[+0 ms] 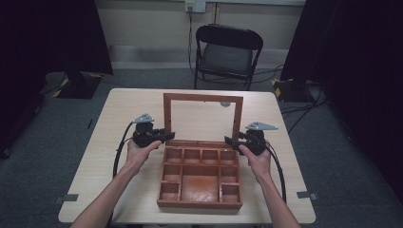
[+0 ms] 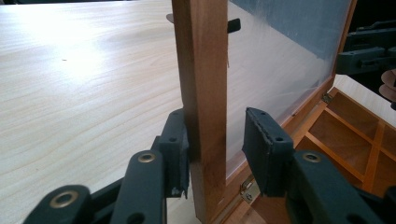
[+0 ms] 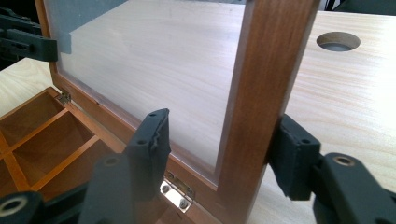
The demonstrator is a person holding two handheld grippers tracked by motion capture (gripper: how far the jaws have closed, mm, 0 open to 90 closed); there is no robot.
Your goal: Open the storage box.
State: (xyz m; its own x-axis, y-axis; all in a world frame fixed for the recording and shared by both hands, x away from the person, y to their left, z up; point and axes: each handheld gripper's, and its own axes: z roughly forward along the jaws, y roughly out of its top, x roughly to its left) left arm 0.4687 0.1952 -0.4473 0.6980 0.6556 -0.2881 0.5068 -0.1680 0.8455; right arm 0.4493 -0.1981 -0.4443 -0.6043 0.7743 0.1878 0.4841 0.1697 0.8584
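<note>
A wooden box [image 1: 199,205] with several bare compartments sits at mid-table, its glass-paned lid [image 1: 203,97] standing upright at the back. My left gripper [image 1: 170,135] straddles the lid's left rail [image 2: 201,70]. One pad [image 2: 180,149] rests against the rail's outer face, while the other pad [image 2: 261,140] stands off the glass [image 2: 280,60]. My right gripper [image 1: 228,140] straddles the right rail [image 3: 266,70] low down, near a hinge [image 3: 176,192]. Its outer pad [image 3: 289,154] is against the wood and its inner pad [image 3: 152,135] is clear of the pane. Neither gripper squeezes the frame.
The light wooden table [image 1: 123,109] has bare surface left, right and behind the box, with a round cable hole [image 3: 338,41] behind the lid. A black folding chair [image 1: 228,52] stands beyond the far edge. Dark curtains flank the room.
</note>
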